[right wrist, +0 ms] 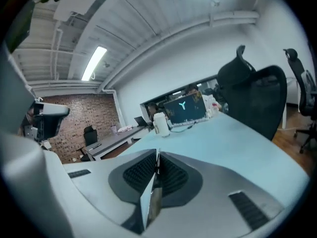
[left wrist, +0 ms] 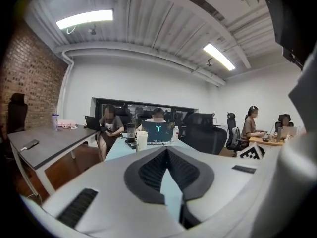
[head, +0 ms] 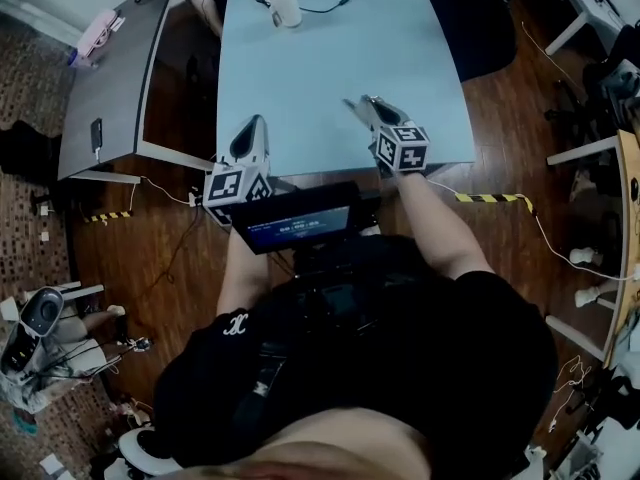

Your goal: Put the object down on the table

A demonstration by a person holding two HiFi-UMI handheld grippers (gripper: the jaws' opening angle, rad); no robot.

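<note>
My right gripper (head: 362, 103) hangs over the near right part of the light blue table (head: 340, 58). It is shut on a thin flat card (right wrist: 150, 195) that stands on edge between the pads. In the head view the card (head: 353, 106) sticks out a little at the fingertips. The right gripper view shows the jaws (right wrist: 157, 153) pressed against the card's two faces. My left gripper (head: 257, 120) is over the table's near left edge. Its jaws (left wrist: 167, 150) meet at the tips with nothing between them.
A white cup (head: 283, 4) and an open laptop (right wrist: 187, 109) stand at the table's far end. A grey desk (head: 110, 78) stands to the left and a black office chair (right wrist: 252, 95) to the right. People sit at the far desks.
</note>
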